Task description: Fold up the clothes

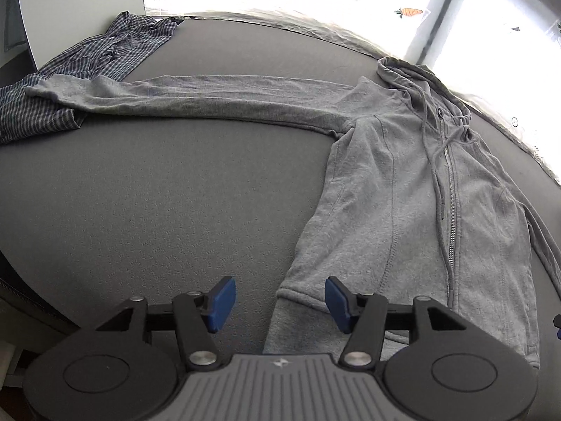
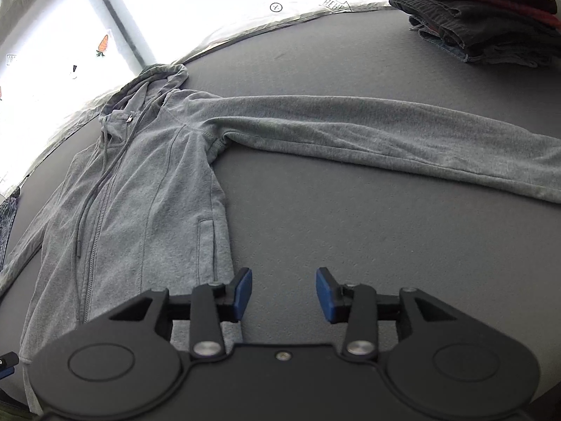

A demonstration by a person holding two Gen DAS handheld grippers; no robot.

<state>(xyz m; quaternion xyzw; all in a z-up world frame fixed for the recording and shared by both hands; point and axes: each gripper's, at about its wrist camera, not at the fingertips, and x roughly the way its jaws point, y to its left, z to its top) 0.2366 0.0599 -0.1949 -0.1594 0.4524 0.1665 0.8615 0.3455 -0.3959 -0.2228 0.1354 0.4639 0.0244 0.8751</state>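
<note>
Nearest in the left wrist view: left gripper (image 1: 279, 300), blue pads (image 1: 221, 304) spread wide, nothing between them, hovering at the near left corner of the hoodie (image 1: 403, 210) hem. Right pad over the hem band, left pad over bare grey surface (image 1: 157, 193). Nearest in the right wrist view: right gripper (image 2: 284, 294), pads (image 2: 324, 294) likewise wide apart and holding nothing, poised just right of the hoodie's (image 2: 140, 193) near right hem corner, left pad right at the fabric edge.

Farther out: grey zip hoodie lying flat, front up, zipper (image 1: 450, 210) closed along the middle, drawstrings (image 1: 433, 161) trailing down the chest. Side pocket slit (image 2: 205, 242) visible on the right panel. Both sleeves stretched straight out sideways: left sleeve (image 1: 175, 94) running to the far left, its cuff resting on a checked shirt (image 1: 87, 63); right sleeve (image 2: 403, 133) running off the right edge of the right wrist view. Hood (image 2: 164, 77) at the far end, close to the surface edge.

Far left: checked shirt crumpled in a heap. Far right: stack of dark folded clothes (image 2: 484, 17), well apart from the hoodie. Beyond the surface: bright window (image 1: 491, 17) with a carrot sticker (image 1: 410, 11).
</note>
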